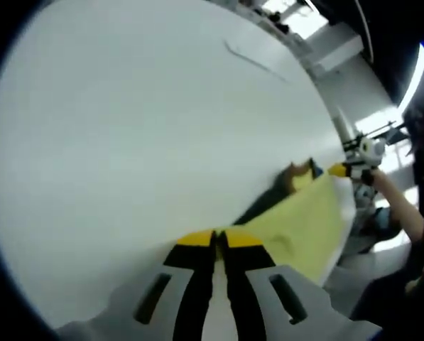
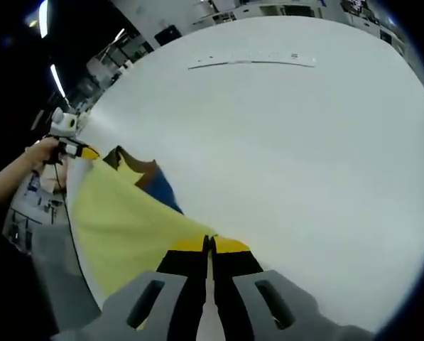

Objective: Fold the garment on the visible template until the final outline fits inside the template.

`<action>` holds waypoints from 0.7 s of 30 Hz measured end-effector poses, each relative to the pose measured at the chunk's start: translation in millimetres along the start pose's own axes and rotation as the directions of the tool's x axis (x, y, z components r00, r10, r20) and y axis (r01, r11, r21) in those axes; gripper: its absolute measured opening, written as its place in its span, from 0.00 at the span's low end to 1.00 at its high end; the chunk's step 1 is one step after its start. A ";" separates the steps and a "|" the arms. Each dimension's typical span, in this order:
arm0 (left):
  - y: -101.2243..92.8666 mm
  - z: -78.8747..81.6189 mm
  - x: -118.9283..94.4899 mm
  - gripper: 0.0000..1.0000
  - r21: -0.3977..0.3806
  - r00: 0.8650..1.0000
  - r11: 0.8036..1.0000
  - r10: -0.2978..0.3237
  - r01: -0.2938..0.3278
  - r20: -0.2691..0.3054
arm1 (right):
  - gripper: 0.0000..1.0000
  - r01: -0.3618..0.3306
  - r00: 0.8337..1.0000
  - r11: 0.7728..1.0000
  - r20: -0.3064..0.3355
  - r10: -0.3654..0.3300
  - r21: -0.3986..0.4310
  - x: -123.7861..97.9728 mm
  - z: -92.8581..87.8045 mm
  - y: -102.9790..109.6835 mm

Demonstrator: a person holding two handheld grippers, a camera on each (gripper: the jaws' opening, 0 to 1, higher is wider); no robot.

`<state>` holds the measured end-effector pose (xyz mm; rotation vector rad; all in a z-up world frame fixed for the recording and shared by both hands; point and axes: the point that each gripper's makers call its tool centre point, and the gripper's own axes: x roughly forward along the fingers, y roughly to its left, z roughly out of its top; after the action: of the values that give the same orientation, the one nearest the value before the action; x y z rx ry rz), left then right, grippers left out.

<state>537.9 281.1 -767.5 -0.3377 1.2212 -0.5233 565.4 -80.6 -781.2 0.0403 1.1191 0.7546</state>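
A yellow garment (image 1: 307,224) with dark, orange and blue parts (image 1: 297,177) is stretched over the near edge of the white table (image 1: 148,128). My left gripper (image 1: 219,239) is shut on one corner of its yellow edge. My right gripper (image 1: 337,170), held by a hand (image 1: 386,188), grips the far corner. In the right gripper view the right gripper (image 2: 210,244) is shut on the yellow garment (image 2: 119,220), whose blue and brown part (image 2: 155,181) lies on the table. The left gripper (image 2: 89,152) holds the other corner there.
A thin grey line (image 2: 251,62) is marked far across the white table (image 2: 304,163); it is also in the left gripper view as a thin grey line (image 1: 251,60). Beyond the table edge are room lights, shelves and a person's sleeve (image 1: 410,220).
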 end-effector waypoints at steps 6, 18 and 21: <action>6.8 2.7 -5.0 0.00 0.009 1.000 1.000 0.030 -0.030 0.009 | 0.03 0.019 0.999 0.999 0.026 -0.018 -0.050 -3.1 3.8 -1.4; -4.5 13.5 -22.4 0.00 0.086 0.996 0.994 0.056 -0.062 0.073 | 0.01 0.113 0.988 0.989 0.119 -0.101 -0.100 -34.1 16.7 -2.3; -9.6 18.0 -29.4 0.00 0.125 0.993 0.989 0.064 -0.077 0.104 | 0.04 0.129 0.983 0.983 0.148 -0.110 -0.127 -44.8 18.6 4.4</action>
<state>545.8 288.7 -733.4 -0.2077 1.0933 -0.5156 568.6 -96.4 -735.2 -0.0875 0.9254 0.7079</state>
